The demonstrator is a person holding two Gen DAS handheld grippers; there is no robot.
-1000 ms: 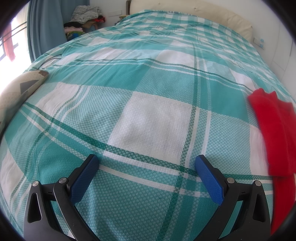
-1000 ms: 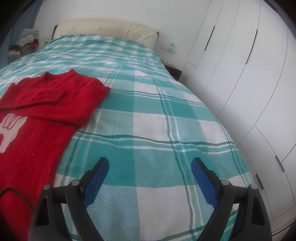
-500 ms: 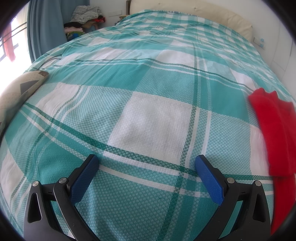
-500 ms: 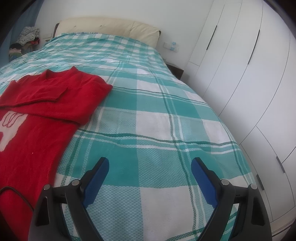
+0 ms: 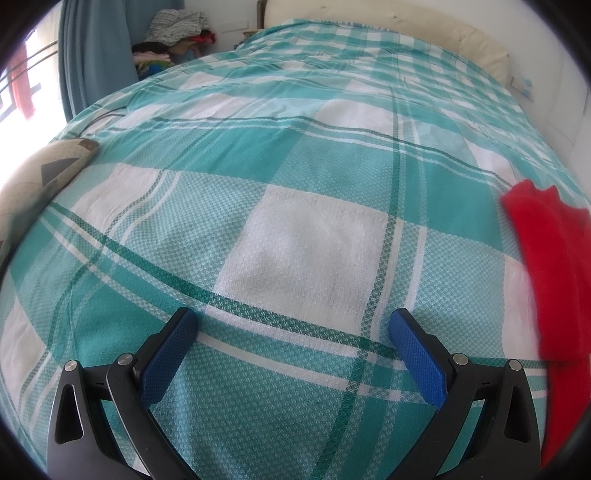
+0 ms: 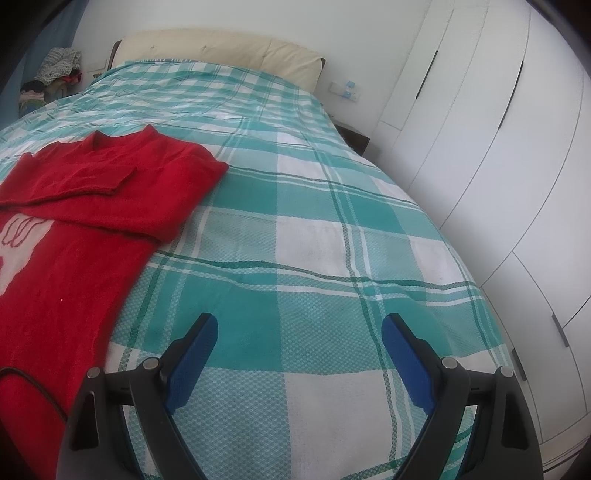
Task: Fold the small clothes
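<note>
Sweater (image 6: 85,221), red, lies flat on the bed (image 6: 314,258) at the left of the right wrist view, its upper part folded over so a sleeve crosses the chest; a pale design shows at the left edge below the fold. In the left wrist view the same sweater (image 5: 550,273) shows only as a red strip along the right edge of the frame.

Left claw (image 5: 293,325) hangs low over the green-and-white checked bedspread at the bottom of its frame, blue pads spread wide, nothing between them, well apart from the sweater. Right claw (image 6: 300,328) is likewise spread wide and empty at the bottom of its frame, with the sweater's edge near its left finger.

A cream headboard (image 6: 221,51) sits at the top of the right view, white wardrobe doors (image 6: 480,147) fill the right side, and a heap of clothes (image 5: 177,33) sits at the upper left of the left view beside a blue curtain (image 5: 96,55). A thin black cable (image 6: 33,384) crosses the sweater at lower left.
</note>
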